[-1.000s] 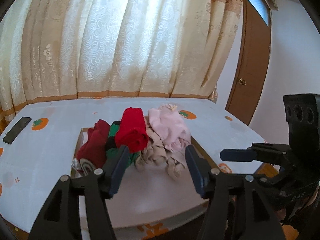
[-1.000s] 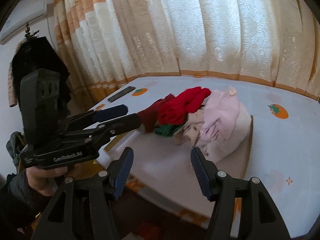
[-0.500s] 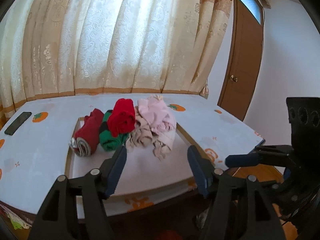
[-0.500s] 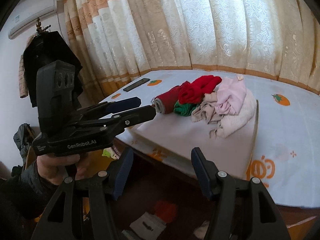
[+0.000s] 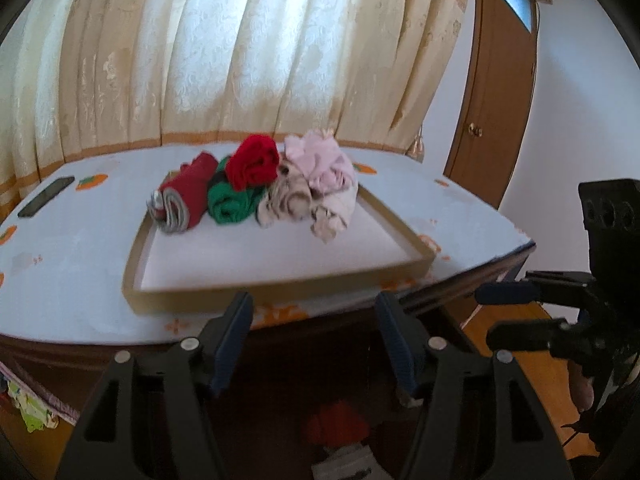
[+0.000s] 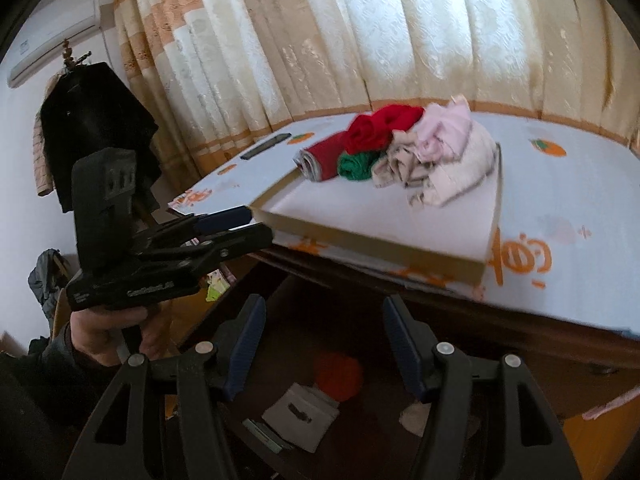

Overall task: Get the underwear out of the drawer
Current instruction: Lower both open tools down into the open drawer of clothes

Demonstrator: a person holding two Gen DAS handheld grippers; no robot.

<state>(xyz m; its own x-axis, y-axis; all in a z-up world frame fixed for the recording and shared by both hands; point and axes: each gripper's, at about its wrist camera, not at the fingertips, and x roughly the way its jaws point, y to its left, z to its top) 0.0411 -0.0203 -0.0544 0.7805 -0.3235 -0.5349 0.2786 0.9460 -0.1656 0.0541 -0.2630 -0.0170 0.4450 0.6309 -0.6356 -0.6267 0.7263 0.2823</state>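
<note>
A: What has just changed?

B: Both grippers have pulled back from the table. A second ago the fingers framed the clothes pile up close; now the left gripper (image 5: 314,332) sits at the bottom of its frame below the table edge, and the right gripper (image 6: 324,338) likewise, with dark floor clutter between its fingers. Both are spread wide and hold nothing.

A: What does that mean for the task?

B: I judge that nothing has been taken out yet. The underwear is all in the drawer (image 5: 280,290), the shallow tan-rimmed tray lying on the table (image 5: 72,280) at frame centre. A fresh approach is needed before any grasp.

A: Count things, nearest first.

B: Two grippers. In the right wrist view the left gripper also shows at mid left, gripped by one hand (image 6: 106,330). One drawer. In it, at its far end, I count five bundles touching one another: a dark red roll (image 5: 182,196) left of centre, a green roll (image 5: 230,204) beside it, a bright red roll (image 5: 254,162) on top, a beige crumpled piece (image 5: 288,200), and a pink one (image 5: 324,162) on the right. The beige heap may hide more; I cannot tell.

A: Beyond that?

B: One dark phone (image 5: 46,196) at mid left on the table, the curtain (image 5: 240,52) across the top, one wooden door (image 5: 500,92) at upper right.
</note>
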